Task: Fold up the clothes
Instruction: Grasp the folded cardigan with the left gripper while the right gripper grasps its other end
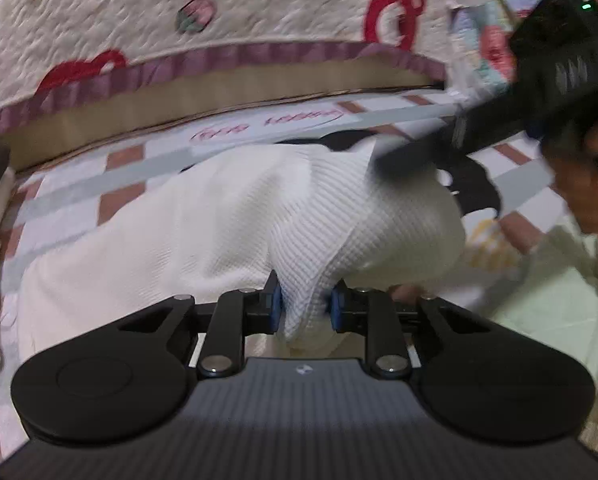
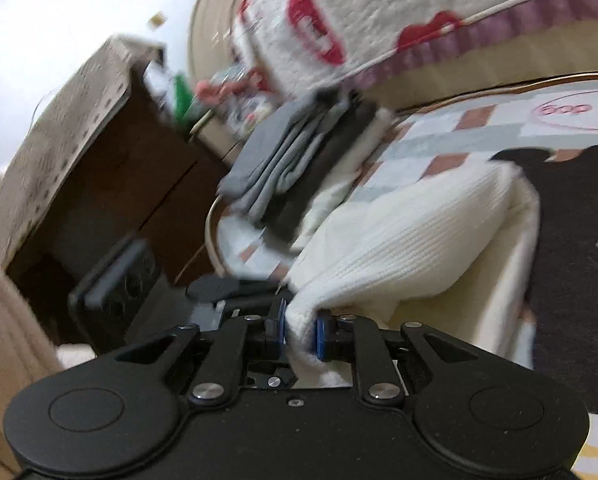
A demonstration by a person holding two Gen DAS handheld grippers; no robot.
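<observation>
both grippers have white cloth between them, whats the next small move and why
Probably lift both corners together: the left gripper and right gripper each have a bunched fold of the white knit between their pads, and most of it lies on the mat.

White knit garment [image 1: 227, 216], bunched, partly lifted

Your two wrist cameras sit close behind each tool, angled down; both share the white knit garment [image 1: 227, 216] [image 2: 411, 240].

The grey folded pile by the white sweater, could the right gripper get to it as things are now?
Probably not yet: the right gripper has white sweater fabric between its fingers. The way to the grey folded pile looks otherwise free.
</observation>
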